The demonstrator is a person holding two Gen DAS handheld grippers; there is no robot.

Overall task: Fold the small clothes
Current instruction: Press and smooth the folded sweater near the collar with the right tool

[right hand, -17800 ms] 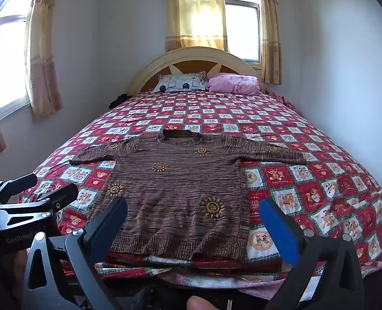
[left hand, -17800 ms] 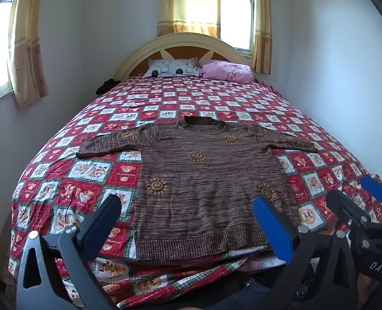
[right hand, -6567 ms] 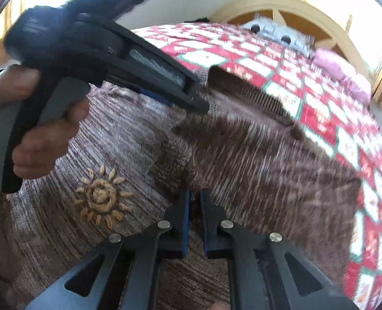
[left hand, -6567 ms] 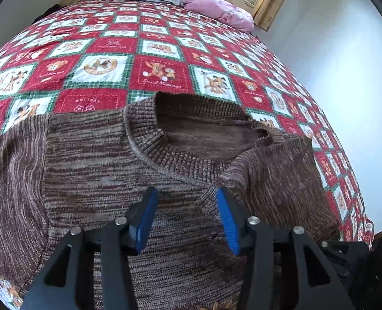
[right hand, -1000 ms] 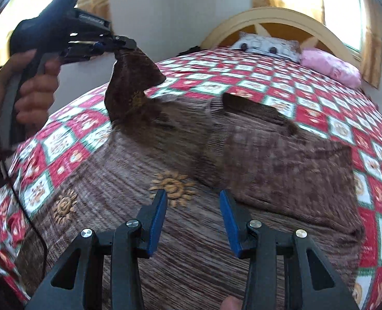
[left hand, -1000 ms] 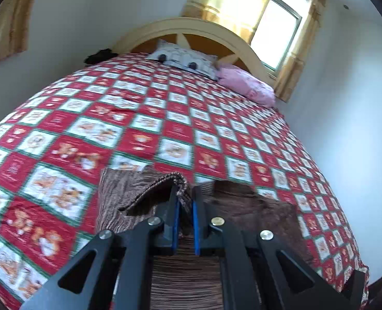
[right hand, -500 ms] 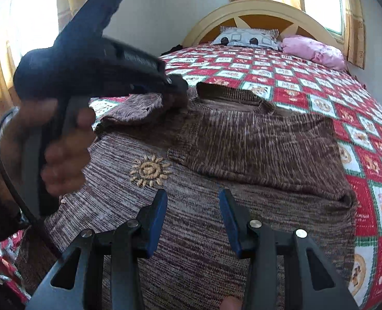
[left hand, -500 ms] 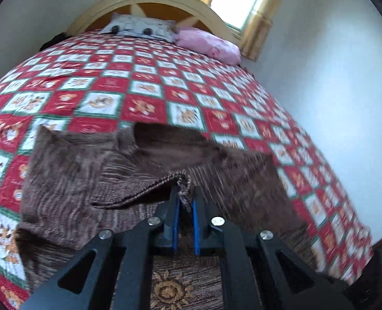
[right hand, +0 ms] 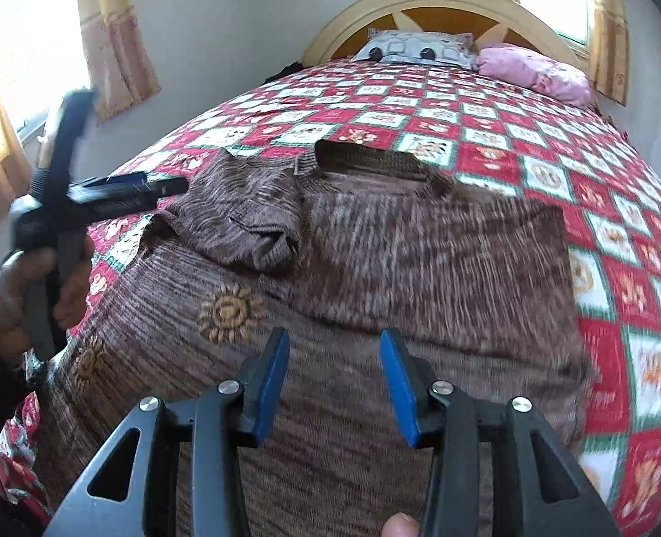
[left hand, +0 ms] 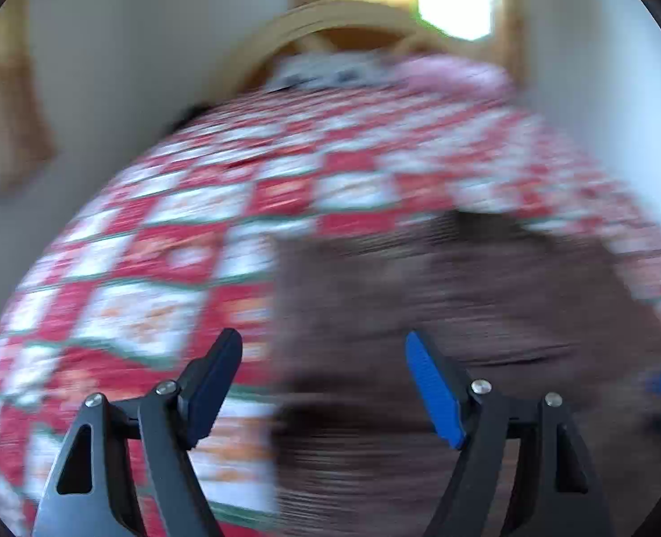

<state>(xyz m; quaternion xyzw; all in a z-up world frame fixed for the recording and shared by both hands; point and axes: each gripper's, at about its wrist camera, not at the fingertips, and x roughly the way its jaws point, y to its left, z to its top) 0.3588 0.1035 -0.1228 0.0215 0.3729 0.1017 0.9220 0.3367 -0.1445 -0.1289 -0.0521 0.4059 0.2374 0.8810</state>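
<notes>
A brown knit sweater (right hand: 375,277) with sun patches lies flat on the bed, both sleeves folded in over the chest; the left sleeve (right hand: 240,219) lies rumpled. It shows blurred in the left wrist view (left hand: 442,313). My left gripper (left hand: 323,367) is open and empty above the sweater's left edge; it also shows at the left of the right wrist view (right hand: 169,185). My right gripper (right hand: 332,358) is open and empty, low over the sweater's middle.
The sweater lies on a red, white and green checked bedspread (right hand: 487,125). A grey pillow (right hand: 415,49) and a pink pillow (right hand: 531,67) lie by the wooden headboard (right hand: 437,4). Walls and curtained windows stand close on both sides.
My left gripper has let go of the left sleeve, opened, and swung left and back. The sleeve now lies on the chest. My right gripper has hardly moved.
</notes>
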